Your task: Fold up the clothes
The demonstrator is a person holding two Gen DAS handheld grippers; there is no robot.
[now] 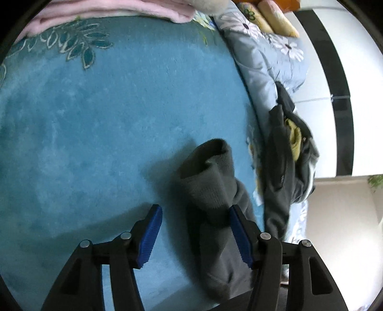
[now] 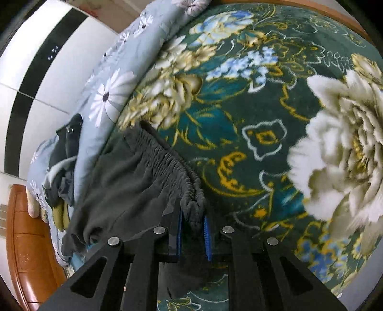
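Note:
Dark grey sweatpants lie on a bed. In the left wrist view a pant leg with a ribbed cuff (image 1: 210, 177) lies on the teal blanket (image 1: 107, 119). My left gripper (image 1: 195, 224) is open; the leg lies against its right pad (image 1: 240, 239) and the left pad is clear of it. In the right wrist view my right gripper (image 2: 193, 227) is shut on the gathered elastic waistband (image 2: 167, 158) of the sweatpants (image 2: 124, 181), which spread away to the left.
A pile of dark clothes with a yellow piece (image 1: 294, 136) lies on the grey daisy quilt (image 1: 263, 55) at the bed's edge. Folded pink cloth (image 1: 107, 12) lies at the far end. The floral blanket (image 2: 275, 119) covers the bed on the right. A wooden cabinet (image 2: 26, 239) stands beside it.

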